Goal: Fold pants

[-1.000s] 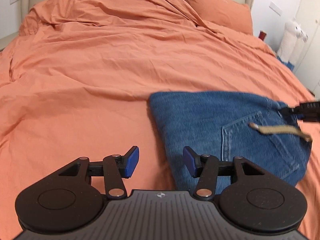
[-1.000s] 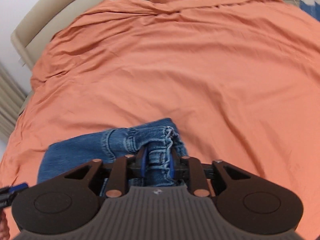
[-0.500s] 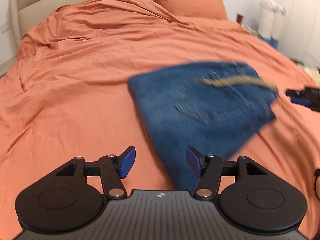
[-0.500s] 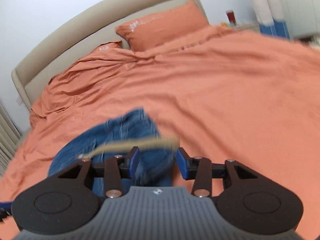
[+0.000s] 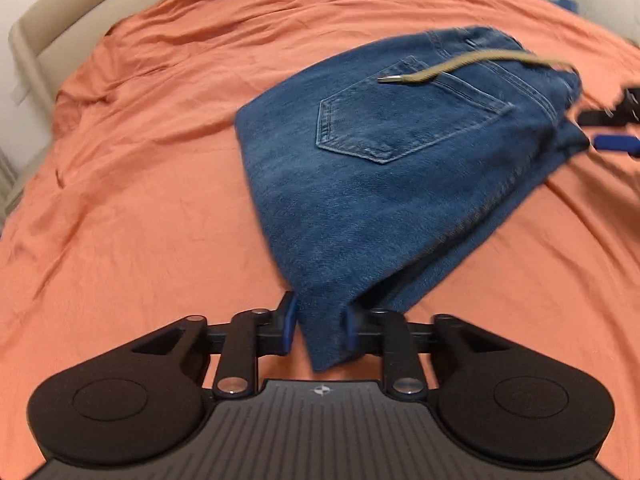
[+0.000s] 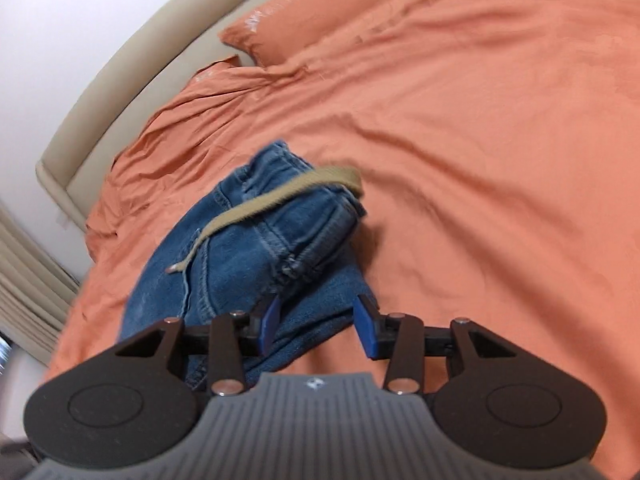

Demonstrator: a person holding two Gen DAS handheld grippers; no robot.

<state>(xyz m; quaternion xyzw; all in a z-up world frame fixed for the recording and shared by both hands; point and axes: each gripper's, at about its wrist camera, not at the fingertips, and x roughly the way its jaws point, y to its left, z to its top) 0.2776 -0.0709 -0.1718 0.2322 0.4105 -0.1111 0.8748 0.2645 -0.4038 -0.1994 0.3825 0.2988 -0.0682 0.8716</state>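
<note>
Pinching the near corner is where you are now: the left tool [image 5: 319, 324] has just been closing, and its pads are pressed together on the lowest corner of the pants [image 5: 380, 184], at 6 o'clock in the left wrist view. The pants lie as a folded bundle on the orange bed [image 5: 140, 200], running from that corner up toward 1-2 o'clock, back pocket [image 5: 400, 120] facing up.

The right tool [image 6: 316, 320] has just been opening. Its jaws stand spread over the waistband end w/ denim under and between them, but they're not clamped on it; its left pad sits right against the cloth.

Looks like you're squaring up or starting the next fold, approx. late in the task. To do it well:

- Check the left pinch took every layer at that corner, not only the top one. I can't tell from here how many it got.
- Watch the tan strap [image 5: 460, 64], lying loose across the top at 1 o'clock. It'll likely slide off and dangle when you lift. Tuck it in or keep the lift low.
- Re-grip w/ the right on the full waistband stack before moving, so both ends travel together.
- Denim is heavy and stiff, so lift slow, carry level and lay it edge on edge, then press the crease flat.
</note>
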